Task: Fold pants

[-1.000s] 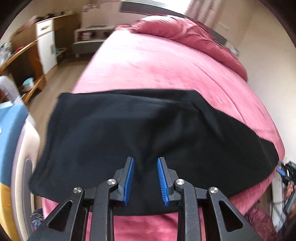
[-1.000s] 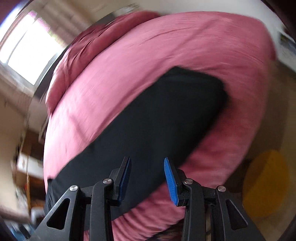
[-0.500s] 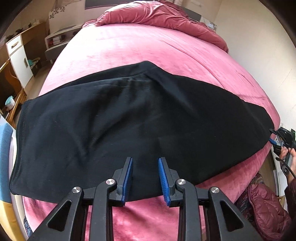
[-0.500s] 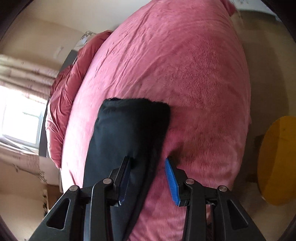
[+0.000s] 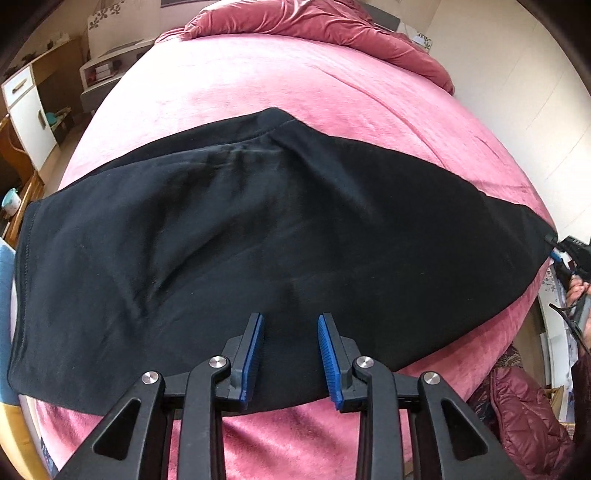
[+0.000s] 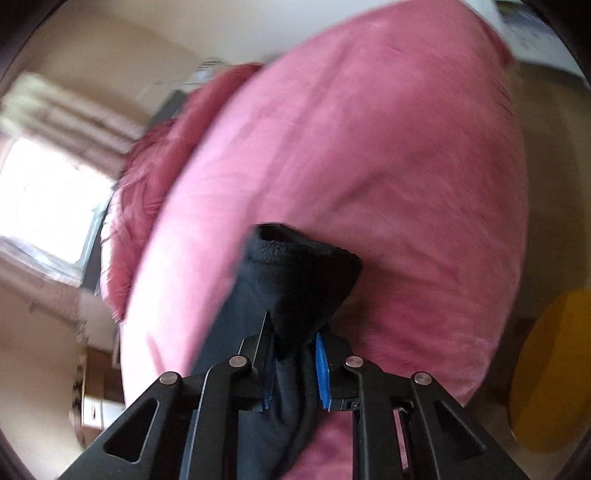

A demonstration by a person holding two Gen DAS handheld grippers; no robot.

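Black pants (image 5: 258, 236) lie spread sideways across a pink bed (image 5: 295, 85), waistband at the left, leg ends at the right. My left gripper (image 5: 290, 321) is open and empty, hovering over the near edge of the pants at their middle. In the right wrist view my right gripper (image 6: 293, 332) is shut on the bunched black leg end (image 6: 299, 277), which sticks up between the blue pads. The right gripper also shows at the far right edge of the left wrist view (image 5: 570, 254), at the leg end.
A rumpled pink duvet (image 5: 332, 26) lies at the head of the bed. A white cabinet (image 5: 26, 107) and low shelf stand left of the bed. A dark red jacket (image 5: 524, 410) lies on the floor at right. A yellow round object (image 6: 554, 369) sits on the floor.
My right gripper has closed on the leg end of the pants, which now bunches up between its pads. My left gripper has stayed open and settled over the pants' near edge.
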